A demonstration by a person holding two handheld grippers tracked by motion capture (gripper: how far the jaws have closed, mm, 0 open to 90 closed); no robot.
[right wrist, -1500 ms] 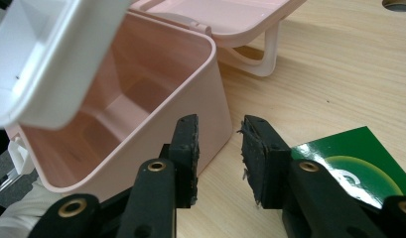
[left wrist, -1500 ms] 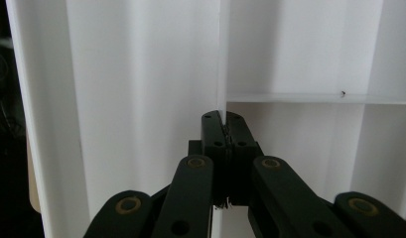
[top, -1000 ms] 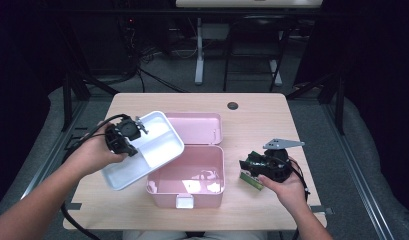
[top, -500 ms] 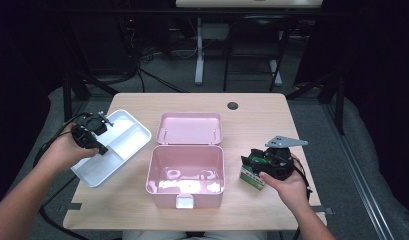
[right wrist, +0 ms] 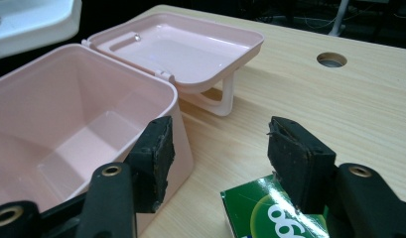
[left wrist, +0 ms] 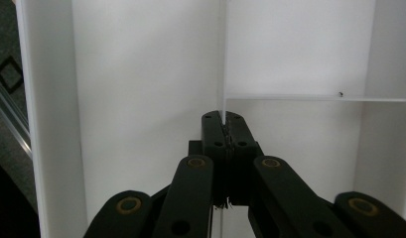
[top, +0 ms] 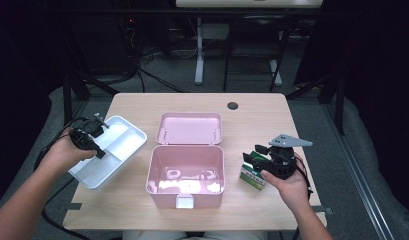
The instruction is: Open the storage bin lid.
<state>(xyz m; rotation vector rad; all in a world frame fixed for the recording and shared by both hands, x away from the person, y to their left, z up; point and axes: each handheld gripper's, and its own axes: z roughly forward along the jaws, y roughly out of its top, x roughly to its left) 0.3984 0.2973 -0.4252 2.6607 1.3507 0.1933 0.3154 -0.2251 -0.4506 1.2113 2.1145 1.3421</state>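
Note:
A white divided tray [top: 117,147] sits low at the table's left edge, left of the open pink box [top: 186,172]. My left gripper [top: 98,151] is shut on the tray's thin divider wall; in the left gripper view the jaws [left wrist: 224,121] pinch that wall over the white tray floor [left wrist: 141,74]. The pink lid [top: 189,127] lies folded back behind the box. My right gripper [top: 253,157] stands over a green carton [top: 252,177] to the right of the box. Its jaws [right wrist: 218,141] have just been opening, and the pads stand apart above the green carton [right wrist: 270,213] without pressing on it.
A round cable hole [top: 233,105] sits near the table's far edge. The pink box wall [right wrist: 66,124] stands close to my right gripper's left jaw, and the lid's white handle [right wrist: 225,96] rests on the wood beyond. Bare tabletop [top: 262,125] lies at the back right.
The left hand has carried the white tray from above the pink box leftwards and down to the table's left edge. The right hand has stayed by the green carton.

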